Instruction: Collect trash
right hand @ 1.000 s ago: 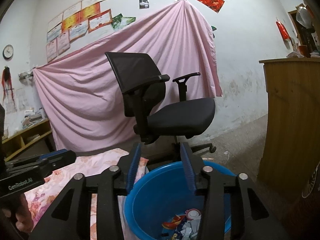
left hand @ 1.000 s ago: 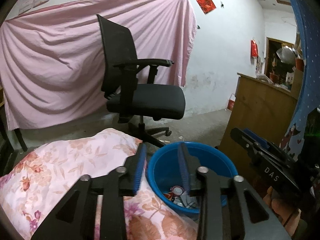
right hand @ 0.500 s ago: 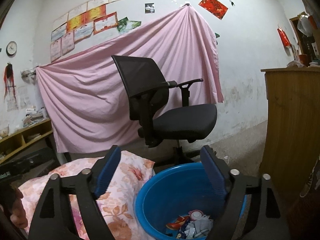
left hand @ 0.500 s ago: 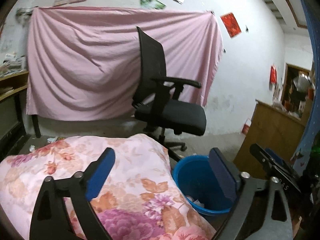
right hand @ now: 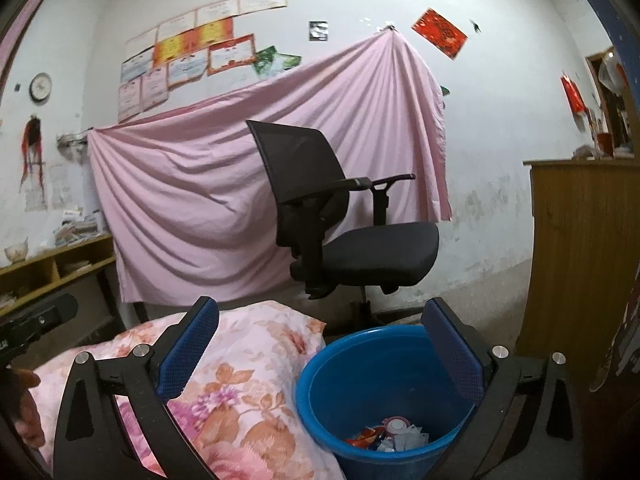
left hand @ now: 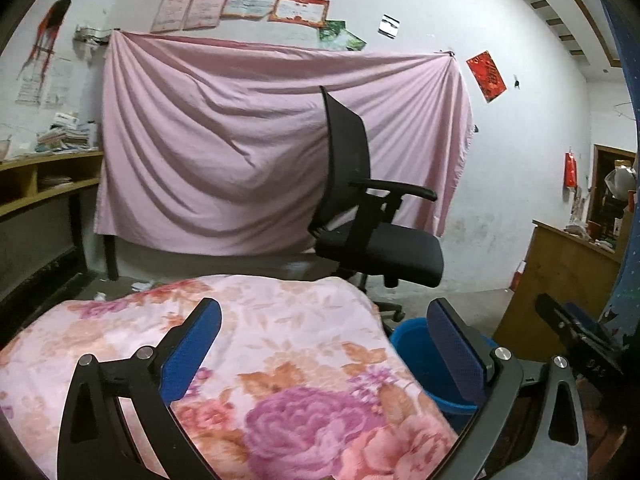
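Blue round bucket [right hand: 384, 392] | crumpled wrappers [right hand: 390, 436], possibly paper | floral quilt [left hand: 280, 360]

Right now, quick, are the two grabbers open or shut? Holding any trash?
Left gripper: open, holding nothing, over the floral blanket.
Right gripper: open, holding nothing, above the blue bucket.

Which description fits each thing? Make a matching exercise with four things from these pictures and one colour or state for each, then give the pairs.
Things:
1. bucket
2. office chair
3. hanging sheet
4. right gripper

Descriptions:
A. black
B. plain pink
C. blue, with trash at the bottom
D. jaws wide apart, holding nothing

Pairs: 1-C, 2-A, 3-B, 4-D
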Available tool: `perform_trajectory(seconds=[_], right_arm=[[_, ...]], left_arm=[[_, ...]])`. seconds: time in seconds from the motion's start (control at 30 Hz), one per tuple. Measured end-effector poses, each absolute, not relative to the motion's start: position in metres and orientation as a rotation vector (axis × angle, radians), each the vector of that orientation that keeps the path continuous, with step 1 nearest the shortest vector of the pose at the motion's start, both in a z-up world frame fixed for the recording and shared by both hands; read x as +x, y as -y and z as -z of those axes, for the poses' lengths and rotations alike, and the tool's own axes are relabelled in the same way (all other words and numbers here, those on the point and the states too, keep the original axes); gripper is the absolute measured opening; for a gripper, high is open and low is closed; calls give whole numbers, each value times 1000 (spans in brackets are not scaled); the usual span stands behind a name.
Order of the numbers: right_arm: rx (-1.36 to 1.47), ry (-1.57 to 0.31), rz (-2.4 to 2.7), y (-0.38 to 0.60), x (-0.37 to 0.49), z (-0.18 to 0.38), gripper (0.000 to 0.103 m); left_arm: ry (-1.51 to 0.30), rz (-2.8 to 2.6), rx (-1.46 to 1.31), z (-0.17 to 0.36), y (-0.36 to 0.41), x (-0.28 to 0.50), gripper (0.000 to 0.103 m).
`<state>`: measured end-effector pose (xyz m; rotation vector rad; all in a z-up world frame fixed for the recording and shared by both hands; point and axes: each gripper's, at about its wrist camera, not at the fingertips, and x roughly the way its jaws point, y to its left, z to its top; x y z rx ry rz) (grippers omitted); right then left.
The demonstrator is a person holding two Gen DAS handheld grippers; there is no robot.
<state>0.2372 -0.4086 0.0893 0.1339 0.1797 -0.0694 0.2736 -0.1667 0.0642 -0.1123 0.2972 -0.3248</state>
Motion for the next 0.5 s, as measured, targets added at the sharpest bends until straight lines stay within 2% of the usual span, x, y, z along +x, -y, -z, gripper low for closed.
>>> perform_trajectory(seconds=[0.5], right_arm=[[83, -162, 28, 357, 151, -102, 103]], left_arm=[[-248, 215, -100, -58, 106, 193, 101]])
